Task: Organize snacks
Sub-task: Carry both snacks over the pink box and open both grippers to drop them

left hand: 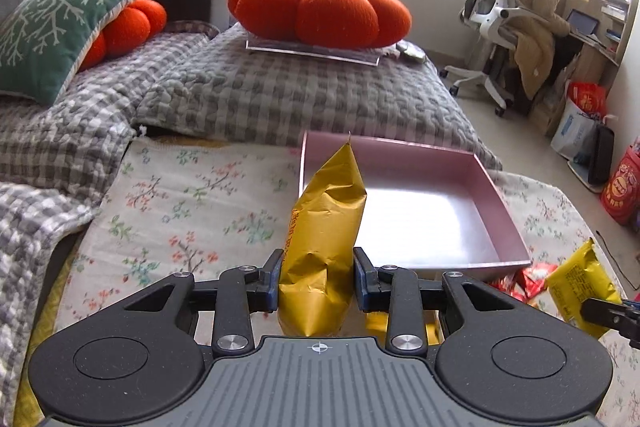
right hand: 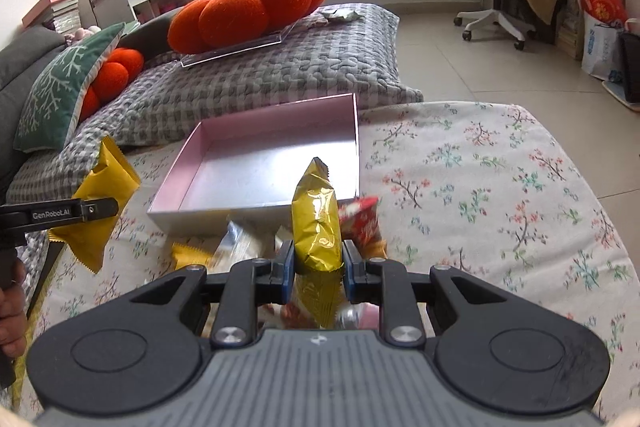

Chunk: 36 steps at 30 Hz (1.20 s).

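My left gripper [left hand: 318, 281] is shut on a gold snack packet [left hand: 326, 239], held upright just left of the empty pink box [left hand: 502, 199]. My right gripper [right hand: 318, 263] is shut on another gold snack packet [right hand: 316, 227], held in front of the pink box [right hand: 256, 209]. The left gripper and its packet [right hand: 98, 203] show at the left of the right wrist view. The right gripper's packet [left hand: 576, 285] shows at the right of the left wrist view. A pile of loose snacks, red packets [right hand: 362, 221] and a yellow one [right hand: 190, 255], lies below the right gripper.
The box sits on a floral cloth [right hand: 480, 187]. Behind it is a grey checked quilt [left hand: 300, 95] with an orange pumpkin cushion [left hand: 320, 9] on a clear tray. A green pillow [left hand: 60, 23] lies left. An office chair [left hand: 496, 15] and bags stand on the floor at right.
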Motion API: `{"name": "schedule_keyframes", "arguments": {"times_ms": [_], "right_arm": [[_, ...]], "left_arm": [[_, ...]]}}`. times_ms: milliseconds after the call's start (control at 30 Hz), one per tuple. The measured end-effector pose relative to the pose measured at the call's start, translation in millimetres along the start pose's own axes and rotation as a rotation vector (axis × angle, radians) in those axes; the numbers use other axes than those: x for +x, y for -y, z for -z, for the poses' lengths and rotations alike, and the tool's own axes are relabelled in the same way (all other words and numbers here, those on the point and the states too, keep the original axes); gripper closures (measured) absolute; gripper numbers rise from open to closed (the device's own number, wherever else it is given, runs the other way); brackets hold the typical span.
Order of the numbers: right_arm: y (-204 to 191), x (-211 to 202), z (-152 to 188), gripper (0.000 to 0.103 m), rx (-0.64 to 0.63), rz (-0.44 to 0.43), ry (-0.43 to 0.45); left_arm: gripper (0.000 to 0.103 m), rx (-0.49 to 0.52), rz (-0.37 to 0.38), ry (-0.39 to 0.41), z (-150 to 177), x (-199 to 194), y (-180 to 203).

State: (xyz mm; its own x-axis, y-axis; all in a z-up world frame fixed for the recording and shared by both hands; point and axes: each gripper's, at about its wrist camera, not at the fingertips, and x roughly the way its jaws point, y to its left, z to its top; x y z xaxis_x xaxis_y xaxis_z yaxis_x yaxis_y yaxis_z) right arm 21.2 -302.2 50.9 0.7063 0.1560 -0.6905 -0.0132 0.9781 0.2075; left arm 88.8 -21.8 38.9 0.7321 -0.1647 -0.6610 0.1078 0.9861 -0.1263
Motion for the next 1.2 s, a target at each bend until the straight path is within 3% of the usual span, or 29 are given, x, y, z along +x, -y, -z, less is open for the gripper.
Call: {"name": "schedule_keyframes", "arguments": {"times_ms": [233,633,900,1200], "right_arm": [[3,20,-18,0.082,-0.010,-0.002,-0.003],[6,53,-47,0.082,0.009,0.007,0.034],[11,80,-58,0.082,0.020,0.026,0.034],[9,94,-55,0.082,0.006,0.033,0.028]], "left_arm": [[0.072,0.001,-0.004,-0.007,-8,21,0],[0.072,-0.184,0.120,-0.018,-32,71,-6],[0.072,-0.228,0.107,-0.019,-35,96,-17],[0.071,-0.196,0.073,-0.006,-32,102,-21]]}}
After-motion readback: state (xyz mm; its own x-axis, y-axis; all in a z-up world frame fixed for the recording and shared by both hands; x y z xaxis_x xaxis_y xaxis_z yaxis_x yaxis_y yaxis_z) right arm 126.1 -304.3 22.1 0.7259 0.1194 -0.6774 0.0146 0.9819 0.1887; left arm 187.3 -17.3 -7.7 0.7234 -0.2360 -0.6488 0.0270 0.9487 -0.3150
